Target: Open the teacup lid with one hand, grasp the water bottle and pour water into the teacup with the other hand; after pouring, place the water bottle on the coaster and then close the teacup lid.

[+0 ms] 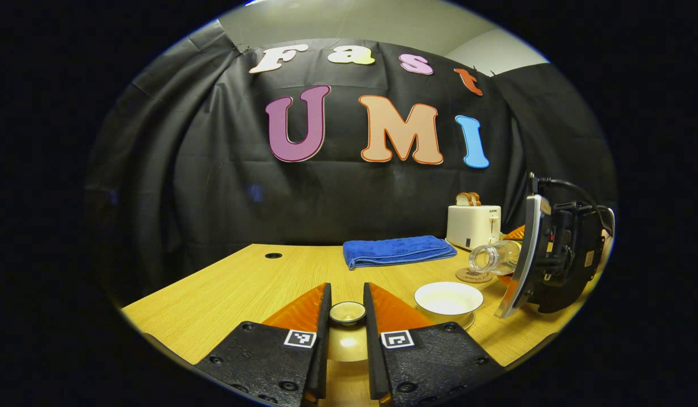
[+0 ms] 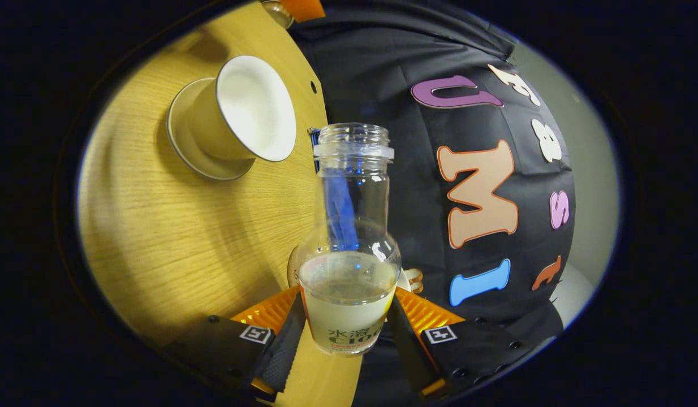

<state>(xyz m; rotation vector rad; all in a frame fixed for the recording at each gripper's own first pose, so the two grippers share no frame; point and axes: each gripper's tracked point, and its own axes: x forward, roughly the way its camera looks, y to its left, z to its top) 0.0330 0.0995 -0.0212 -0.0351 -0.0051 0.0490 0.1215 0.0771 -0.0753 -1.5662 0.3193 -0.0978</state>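
Presently the left gripper (image 1: 347,316) is clamped on the teacup lid (image 1: 347,312), held off the uncovered teacup (image 1: 448,299) near the desk's (image 1: 224,288) front edge. The right gripper (image 2: 347,328) grips the tilted water bottle (image 2: 349,254) beside the coaster (image 1: 473,276).

Table layout, left gripper view
Teacup (image 1: 448,301) near the table's (image 1: 224,294) front edge; coaster (image 1: 474,276) behind it; towel (image 1: 399,250) and toaster (image 1: 473,225) along the back edge.

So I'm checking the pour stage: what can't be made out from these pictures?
- Lid, left gripper view: lower part hidden between the left claw fingers.
- Water bottle base, right gripper view: hidden by the right claw.
- Coaster, left gripper view: partly behind the bottle, print too small.
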